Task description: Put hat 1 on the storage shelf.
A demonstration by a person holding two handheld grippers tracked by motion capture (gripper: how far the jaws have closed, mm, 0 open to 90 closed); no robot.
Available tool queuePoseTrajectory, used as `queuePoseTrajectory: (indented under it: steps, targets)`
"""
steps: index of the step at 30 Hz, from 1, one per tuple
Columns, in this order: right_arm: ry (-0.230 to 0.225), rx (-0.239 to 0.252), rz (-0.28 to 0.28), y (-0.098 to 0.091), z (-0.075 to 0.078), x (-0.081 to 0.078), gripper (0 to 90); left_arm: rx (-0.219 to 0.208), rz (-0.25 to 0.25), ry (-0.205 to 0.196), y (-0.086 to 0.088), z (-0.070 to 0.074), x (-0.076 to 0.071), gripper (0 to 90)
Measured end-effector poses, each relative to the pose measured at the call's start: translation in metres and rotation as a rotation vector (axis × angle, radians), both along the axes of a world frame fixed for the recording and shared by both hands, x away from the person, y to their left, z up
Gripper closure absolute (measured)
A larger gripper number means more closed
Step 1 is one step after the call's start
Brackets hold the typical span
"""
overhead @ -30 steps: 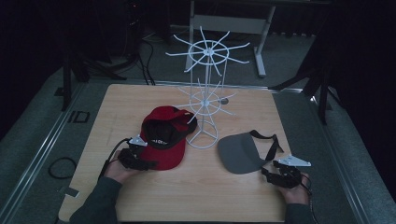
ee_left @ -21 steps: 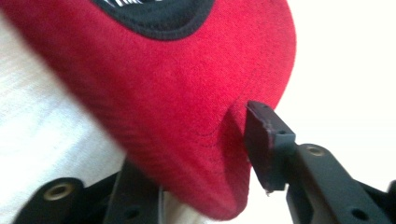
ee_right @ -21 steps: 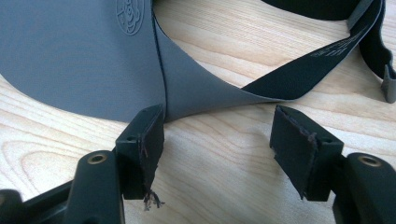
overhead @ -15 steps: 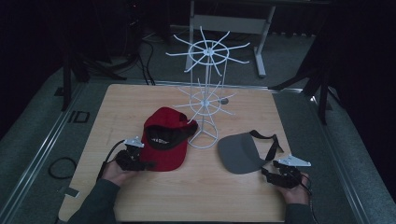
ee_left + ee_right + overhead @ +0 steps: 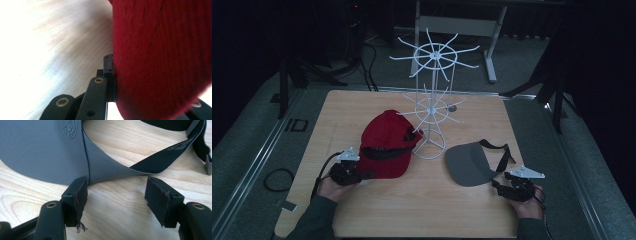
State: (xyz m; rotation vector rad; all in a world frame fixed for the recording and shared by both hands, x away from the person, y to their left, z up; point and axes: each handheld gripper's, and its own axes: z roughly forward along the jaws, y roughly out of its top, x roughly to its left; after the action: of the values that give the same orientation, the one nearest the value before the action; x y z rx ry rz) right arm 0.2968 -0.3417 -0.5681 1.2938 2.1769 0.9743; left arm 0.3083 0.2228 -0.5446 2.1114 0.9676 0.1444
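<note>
Left gripper (image 5: 362,174) has just been closing, now pinching red cap (image 5: 387,145) brim; lift slowly toward rack (image 5: 432,107). Right gripper (image 5: 120,195) open, next to grey visor (image 5: 45,152), w/o touching.

High view looks down on the table (image 5: 422,210) — both tool views skim it.

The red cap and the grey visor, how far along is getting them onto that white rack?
Nothing hangs on the white wire rack yet. In hand: the left gripper has just been closing, its fingers now pinching the red cap's brim. Left: lifting and hanging it, then the grey visor, which the open right gripper hasn't gripped.
</note>
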Motion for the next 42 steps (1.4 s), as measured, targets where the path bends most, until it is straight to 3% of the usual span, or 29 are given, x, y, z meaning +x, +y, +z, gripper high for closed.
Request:
queuePoseTrajectory:
  steps: [12, 42]
  targets:
    - [0.0, 0.0, 0.001, 0.0, 0.0, 0.0, 34.2, 0.008, 0.055, -0.044, 0.007, 0.009, -0.002, 85.8]
    - [0.0, 0.0, 0.001, 0.0, 0.0, 0.0, 34.2, -0.002, 0.148, -0.162, 0.026, 0.051, -0.002, 85.7]
